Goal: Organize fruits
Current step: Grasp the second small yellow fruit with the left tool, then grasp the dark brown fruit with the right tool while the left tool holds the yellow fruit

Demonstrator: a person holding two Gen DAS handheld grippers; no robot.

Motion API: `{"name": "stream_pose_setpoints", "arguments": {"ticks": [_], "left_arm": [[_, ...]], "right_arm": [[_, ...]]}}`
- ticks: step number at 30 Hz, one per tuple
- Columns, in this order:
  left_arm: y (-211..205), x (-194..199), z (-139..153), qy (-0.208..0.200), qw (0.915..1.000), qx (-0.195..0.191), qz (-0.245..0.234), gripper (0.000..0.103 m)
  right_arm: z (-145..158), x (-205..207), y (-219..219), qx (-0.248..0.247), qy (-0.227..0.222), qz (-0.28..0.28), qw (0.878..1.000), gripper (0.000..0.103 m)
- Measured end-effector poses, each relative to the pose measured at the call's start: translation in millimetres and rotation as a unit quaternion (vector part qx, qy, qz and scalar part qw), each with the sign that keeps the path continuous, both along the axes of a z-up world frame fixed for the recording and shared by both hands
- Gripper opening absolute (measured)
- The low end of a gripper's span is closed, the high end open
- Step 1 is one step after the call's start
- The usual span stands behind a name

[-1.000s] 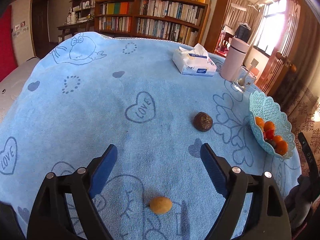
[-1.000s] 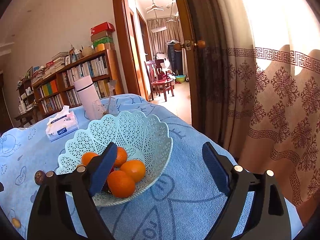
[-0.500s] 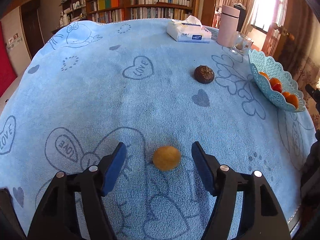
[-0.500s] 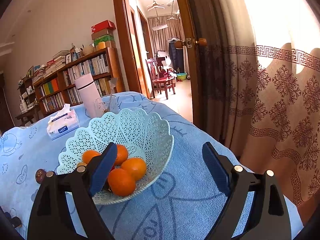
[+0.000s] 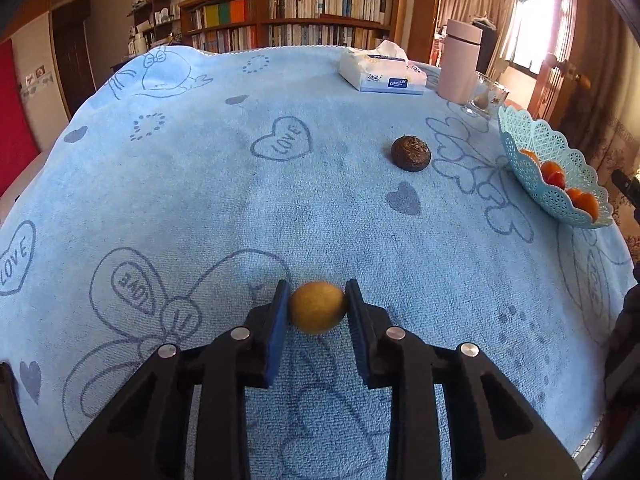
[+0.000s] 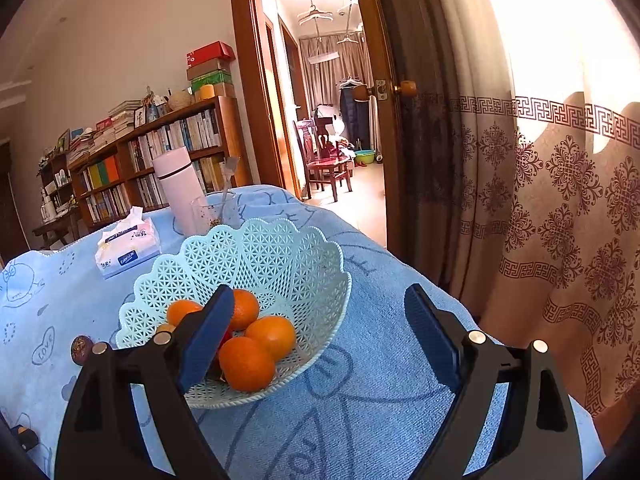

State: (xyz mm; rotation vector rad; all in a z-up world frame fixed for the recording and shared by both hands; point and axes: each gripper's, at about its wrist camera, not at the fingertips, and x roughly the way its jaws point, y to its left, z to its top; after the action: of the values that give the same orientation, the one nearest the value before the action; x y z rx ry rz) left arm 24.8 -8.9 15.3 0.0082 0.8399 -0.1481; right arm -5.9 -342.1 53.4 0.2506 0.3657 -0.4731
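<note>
My left gripper (image 5: 318, 304) is shut on a small yellow-brown fruit (image 5: 318, 307), held between its blue pads just above the blue tablecloth (image 5: 240, 184). A dark brown wrinkled fruit (image 5: 411, 153) lies further out to the right; it also shows in the right wrist view (image 6: 81, 349). The pale green lattice basket (image 5: 520, 144) stands at the right edge with oranges and a red fruit in it. In the right wrist view my right gripper (image 6: 320, 320) is open and empty, above the cloth just right of the basket (image 6: 288, 248), which holds several oranges (image 6: 247, 363).
A tissue pack (image 5: 382, 73), a pink flask (image 5: 460, 60) and a glass (image 5: 485, 96) stand at the table's far right. A bookshelf (image 5: 292, 16) is behind the table. A patterned curtain (image 6: 560, 200) and open doorway (image 6: 332, 120) lie beyond the right edge.
My left gripper moved forward over the yellow-brown fruit and closed its jaws on it. The right gripper stayed open and barely moved.
</note>
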Motion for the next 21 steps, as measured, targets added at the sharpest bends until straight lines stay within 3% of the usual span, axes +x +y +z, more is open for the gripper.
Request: {"name": "stream_pose_setpoints", "arguments": {"ticks": [12,17,21], "left_arm": [[20,6,19,-0.035,0.9987,-0.022,0.03,0.029],[23,11,25,-0.047,0.9979,-0.028,0.035,0.029],[23,16,29,-0.058,0.9971,-0.028,0.04,0.029]], "right_arm": [[7,5,18,-0.034,0.009,0.014,0.999,0.088],[16,19,53,-0.037,0.022,0.086,0.995,0.088],[16,42,96,-0.039,0.048,0.174,0.983,0.088]]}}
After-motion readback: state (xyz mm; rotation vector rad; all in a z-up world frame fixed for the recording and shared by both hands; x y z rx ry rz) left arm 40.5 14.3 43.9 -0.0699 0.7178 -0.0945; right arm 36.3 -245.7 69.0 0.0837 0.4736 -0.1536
